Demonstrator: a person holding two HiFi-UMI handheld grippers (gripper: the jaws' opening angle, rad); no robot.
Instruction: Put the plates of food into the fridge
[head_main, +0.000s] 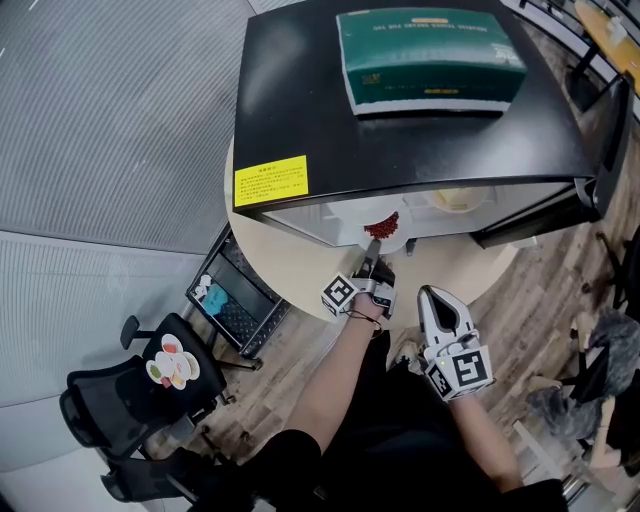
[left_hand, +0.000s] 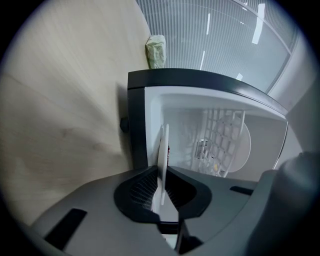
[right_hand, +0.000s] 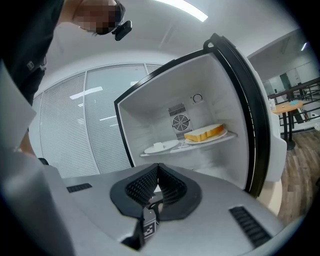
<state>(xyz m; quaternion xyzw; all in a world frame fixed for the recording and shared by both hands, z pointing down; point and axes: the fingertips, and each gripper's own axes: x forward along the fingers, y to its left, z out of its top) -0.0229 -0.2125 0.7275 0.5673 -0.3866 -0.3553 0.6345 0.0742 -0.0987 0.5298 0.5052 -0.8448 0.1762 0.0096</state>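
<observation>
The left tool is pinched narrowly on the rim of a white plate, seen edge-on between its pads; the right tool is closed on nothing, near the person's body. The plate carries a heap of red food and is at the open mouth of the black mini fridge, above the near side of the round desk. It looks stiff, smooth and breakable, and since it is held by one edge its weight hangs outward, so a firm, deep hold on the rim and a level carry seem wise.
</observation>
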